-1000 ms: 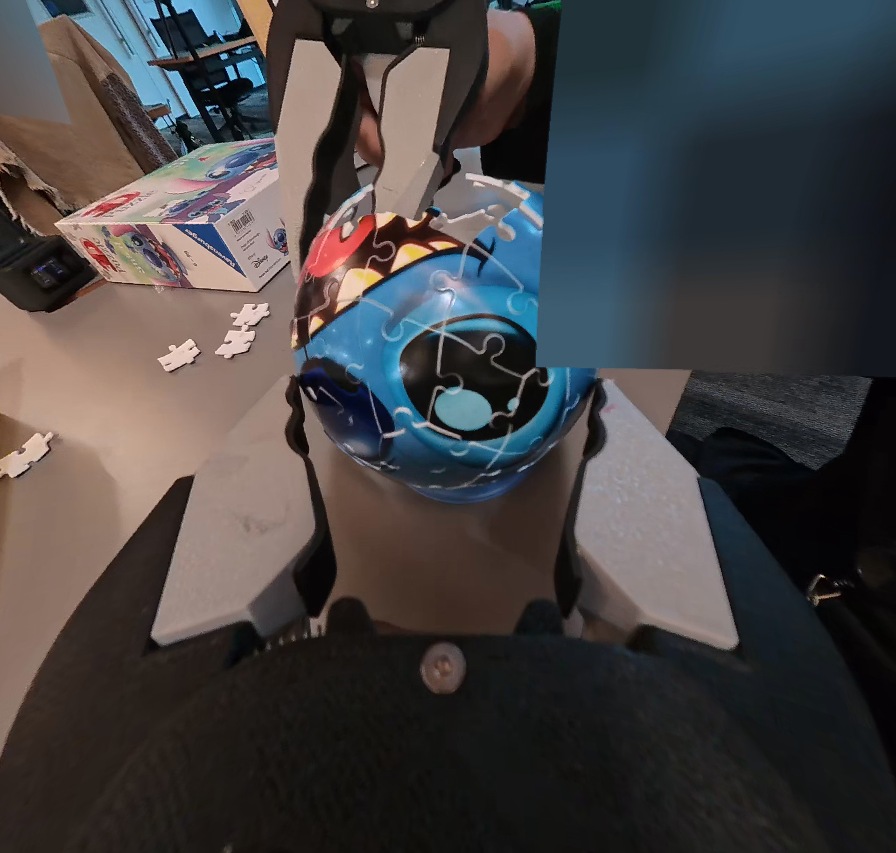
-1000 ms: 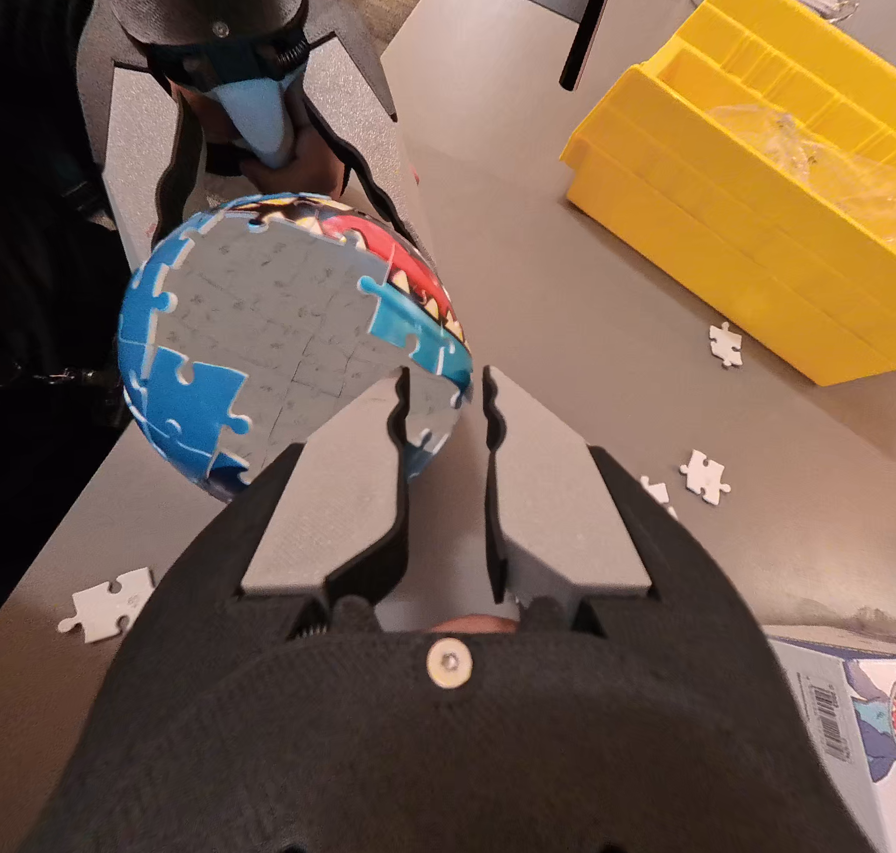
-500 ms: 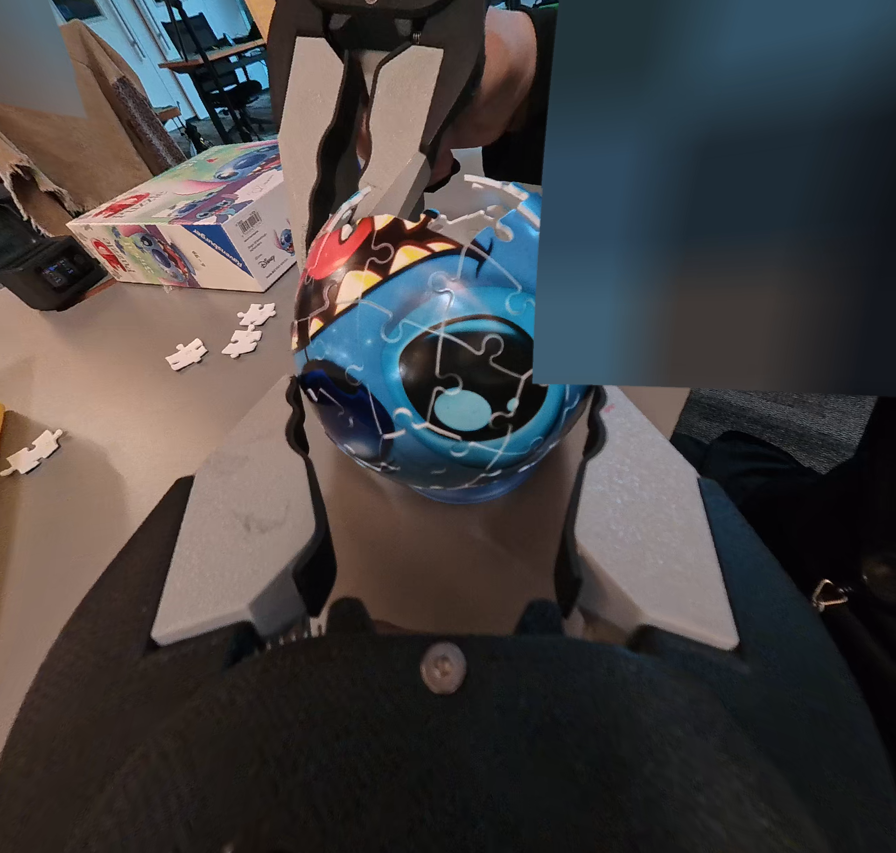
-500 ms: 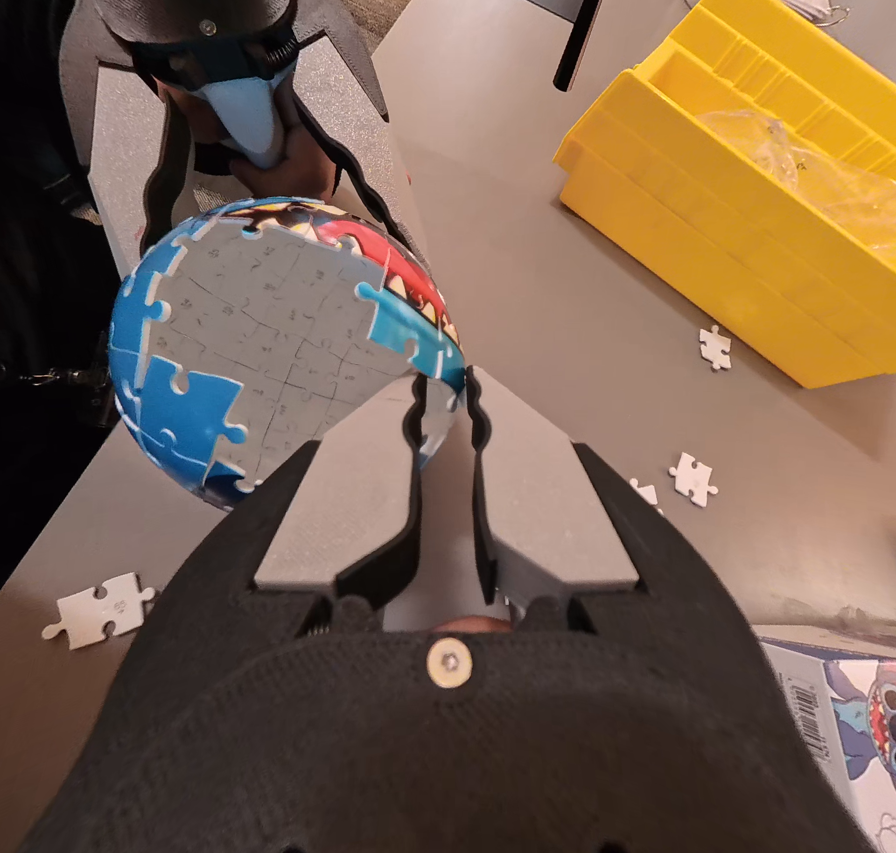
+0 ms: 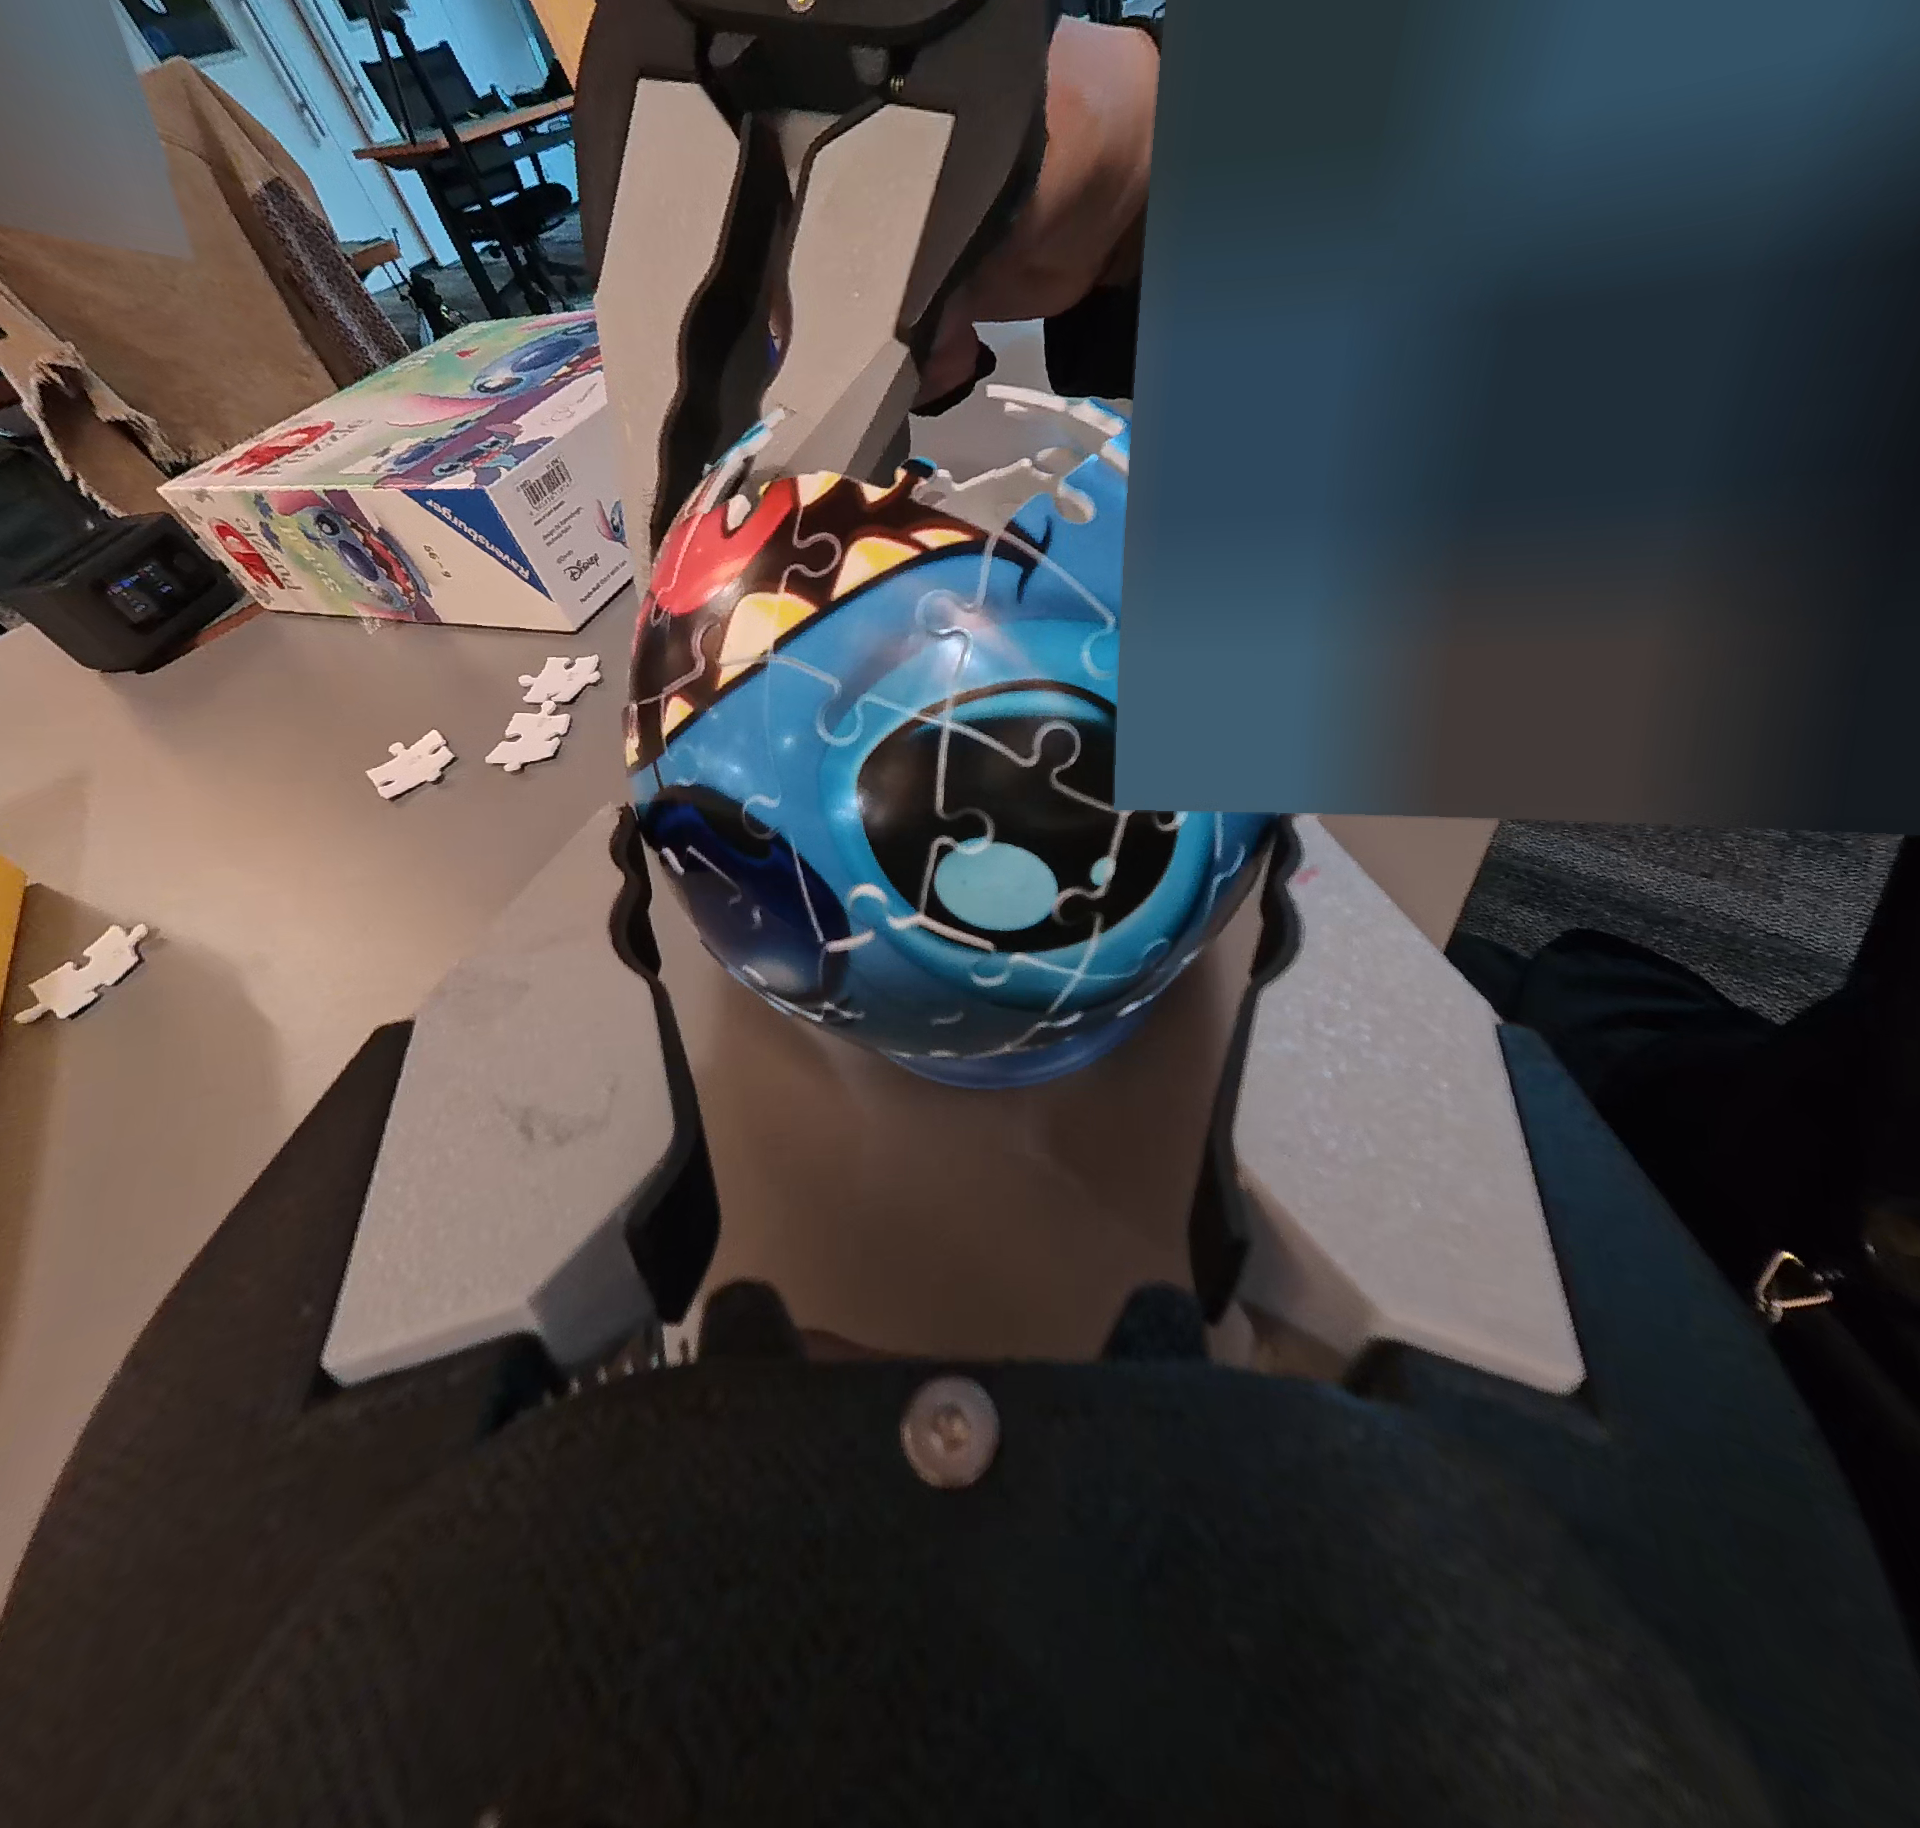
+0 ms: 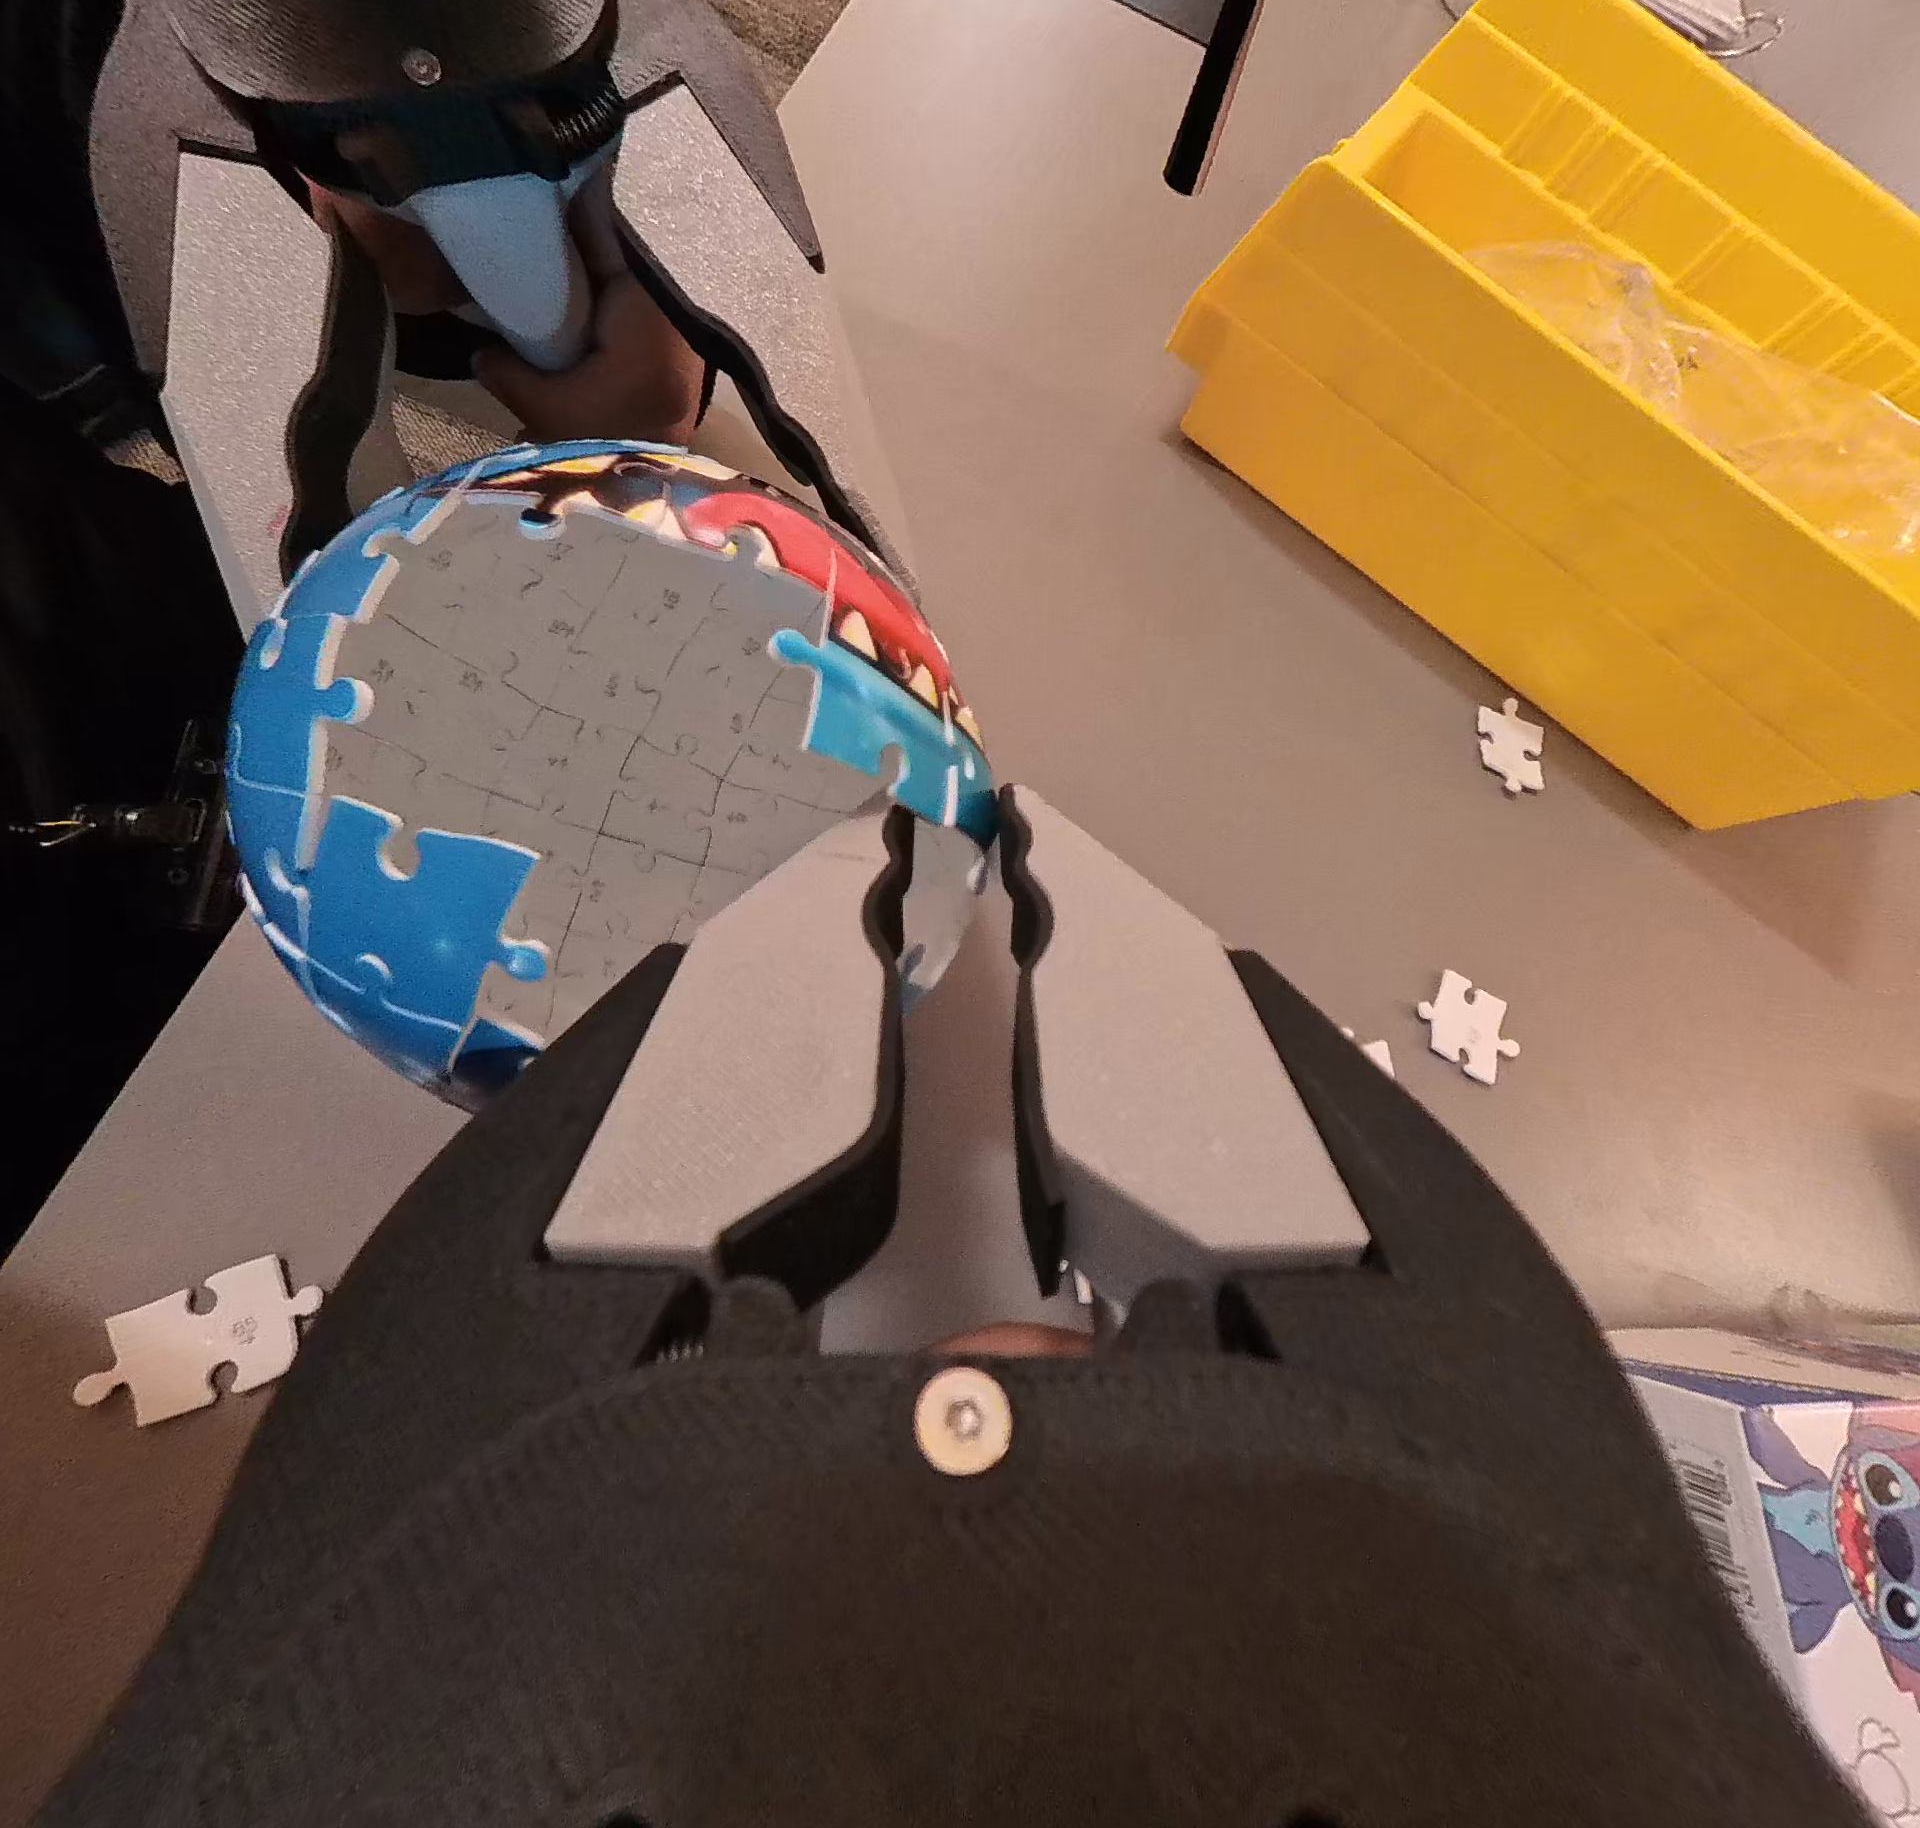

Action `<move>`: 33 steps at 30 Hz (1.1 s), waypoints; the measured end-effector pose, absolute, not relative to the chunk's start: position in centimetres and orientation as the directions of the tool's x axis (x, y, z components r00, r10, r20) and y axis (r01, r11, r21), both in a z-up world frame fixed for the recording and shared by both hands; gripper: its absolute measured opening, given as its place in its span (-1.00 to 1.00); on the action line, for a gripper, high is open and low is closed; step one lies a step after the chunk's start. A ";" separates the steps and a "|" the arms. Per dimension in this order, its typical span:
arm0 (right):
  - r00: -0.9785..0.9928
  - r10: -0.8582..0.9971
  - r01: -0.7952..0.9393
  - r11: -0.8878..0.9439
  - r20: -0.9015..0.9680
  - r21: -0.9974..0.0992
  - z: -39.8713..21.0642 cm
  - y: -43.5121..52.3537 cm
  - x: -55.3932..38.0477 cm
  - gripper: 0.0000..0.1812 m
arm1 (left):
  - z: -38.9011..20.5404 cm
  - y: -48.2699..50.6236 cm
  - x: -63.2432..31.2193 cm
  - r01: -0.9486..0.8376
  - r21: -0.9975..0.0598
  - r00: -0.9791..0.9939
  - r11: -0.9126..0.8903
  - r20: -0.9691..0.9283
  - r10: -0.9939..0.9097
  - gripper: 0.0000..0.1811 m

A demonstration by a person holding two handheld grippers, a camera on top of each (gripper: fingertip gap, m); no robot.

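**Grey counter, scattered puzzle pieces**

The grey counter (image 6: 1195, 552) carries a yellow bin (image 6: 1558, 490) at its far side and a printed puzzle box (image 5: 416, 521), with a black device (image 5: 125, 583) just beside that box. Loose white puzzle pieces lie flat on the bare surface: one (image 6: 197, 1337) near the edge, two (image 6: 1470, 1025) (image 6: 1512, 744) near the bin, three (image 5: 410, 762) (image 5: 530, 734) (image 5: 561, 677) near the box.

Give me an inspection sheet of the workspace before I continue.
Surface: grey table.
Worked items: puzzle ball, partly assembled, one side open.
Clutter: loose pieces scattered; puzzle box; yellow bins holding a clear bag; black device.
Grippers: left gripper clamps the ball's sides; right gripper pinches its open rim.
Cables: nothing seen.
Surroundings: cardboard, office desks and chairs behind.
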State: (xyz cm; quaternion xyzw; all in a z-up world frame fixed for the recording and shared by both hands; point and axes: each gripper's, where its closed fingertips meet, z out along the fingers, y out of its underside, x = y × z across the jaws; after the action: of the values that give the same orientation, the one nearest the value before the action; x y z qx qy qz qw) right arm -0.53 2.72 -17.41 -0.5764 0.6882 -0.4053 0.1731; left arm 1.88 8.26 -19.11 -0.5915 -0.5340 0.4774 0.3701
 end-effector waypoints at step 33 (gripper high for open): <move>-0.243 -0.914 -0.591 -0.125 0.324 -0.797 -14.8 3.6 -1.0 -0.71 | -18.9 8.1 2.1 0.263 -0.955 -0.026 -0.138 -0.149 0.988 0.25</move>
State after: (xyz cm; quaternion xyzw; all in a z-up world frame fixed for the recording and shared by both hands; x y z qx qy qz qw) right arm -1.02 3.63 -14.77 -0.5897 0.6379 -0.4635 0.1746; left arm 2.10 8.13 -18.92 -0.5848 -0.5350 0.4762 0.3808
